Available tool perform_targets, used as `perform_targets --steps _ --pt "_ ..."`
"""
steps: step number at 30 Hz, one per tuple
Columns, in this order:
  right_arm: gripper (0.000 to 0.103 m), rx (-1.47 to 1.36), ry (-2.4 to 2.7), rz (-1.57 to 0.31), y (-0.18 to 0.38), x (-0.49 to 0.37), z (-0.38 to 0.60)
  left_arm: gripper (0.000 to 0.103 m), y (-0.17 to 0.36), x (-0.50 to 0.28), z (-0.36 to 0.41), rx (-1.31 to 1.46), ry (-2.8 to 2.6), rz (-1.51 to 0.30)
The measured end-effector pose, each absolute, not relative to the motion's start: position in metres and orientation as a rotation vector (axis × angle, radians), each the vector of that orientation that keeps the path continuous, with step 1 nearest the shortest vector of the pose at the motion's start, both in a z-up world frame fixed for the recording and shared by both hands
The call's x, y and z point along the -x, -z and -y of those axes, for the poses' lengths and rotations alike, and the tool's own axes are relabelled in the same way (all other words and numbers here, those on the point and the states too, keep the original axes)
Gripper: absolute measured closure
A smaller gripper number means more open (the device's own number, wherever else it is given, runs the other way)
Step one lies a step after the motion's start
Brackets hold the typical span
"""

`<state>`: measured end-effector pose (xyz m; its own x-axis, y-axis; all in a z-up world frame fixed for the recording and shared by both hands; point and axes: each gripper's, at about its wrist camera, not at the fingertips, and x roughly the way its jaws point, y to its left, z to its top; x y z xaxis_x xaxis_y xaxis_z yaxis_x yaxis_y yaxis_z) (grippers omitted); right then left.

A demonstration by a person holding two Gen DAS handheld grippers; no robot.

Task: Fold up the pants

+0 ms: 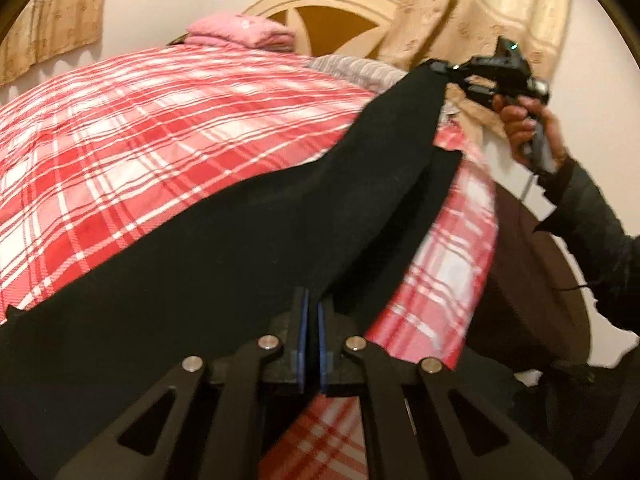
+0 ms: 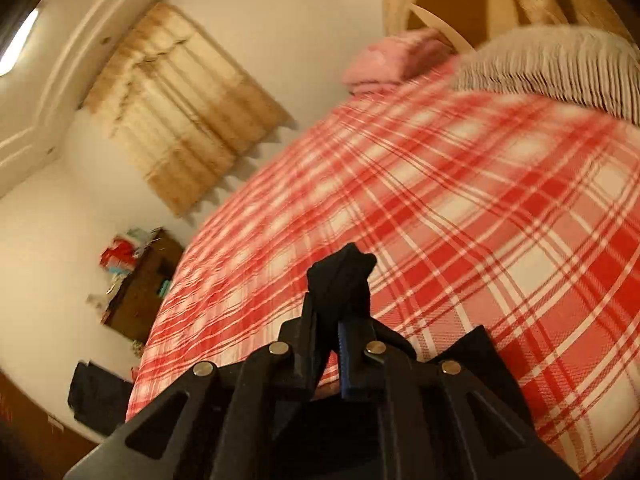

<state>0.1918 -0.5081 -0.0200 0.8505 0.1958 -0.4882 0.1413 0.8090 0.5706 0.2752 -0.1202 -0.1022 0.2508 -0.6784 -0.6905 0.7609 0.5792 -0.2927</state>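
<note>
the black pants (image 1: 224,248) are held stretched in the air above the bed, over its red and white plaid bedspread (image 1: 132,120). one end is pinched by the left gripper (image 1: 313,312), its jaws closed on the cloth. the other end is clamped by the right gripper (image 2: 340,312), a bunch of fabric (image 2: 340,272) sticking out beyond its closed jaws. a pink folded cloth (image 1: 240,32) is seen by the headboard (image 1: 320,4).
</note>
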Motion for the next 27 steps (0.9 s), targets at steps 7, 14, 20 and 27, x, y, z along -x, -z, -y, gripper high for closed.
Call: perform_targets --steps 7,14,20,27 --pt "0.095 -0.710 -0.002 -0.698 0.094 -0.148 0.534 0.099 0.134 -0.265 0.130 -0.194 1.016 -0.957" --pt "0.095 -0.723 -0.004 -0.714 0.106 -0.134 0.531 0.099 0.131 -0.260 0.128 -0.225 1.039 -0.966" --pt "0.090 -0.814 -0.011 -0.723 0.119 -0.138 0.546 0.099 0.138 -0.263 0.127 -0.208 1.033 -0.985" --pt "0.094 -0.809 0.013 -0.689 0.102 -0.154 0.557 0.099 0.138 -0.261 0.128 -0.226 1.039 -0.986"
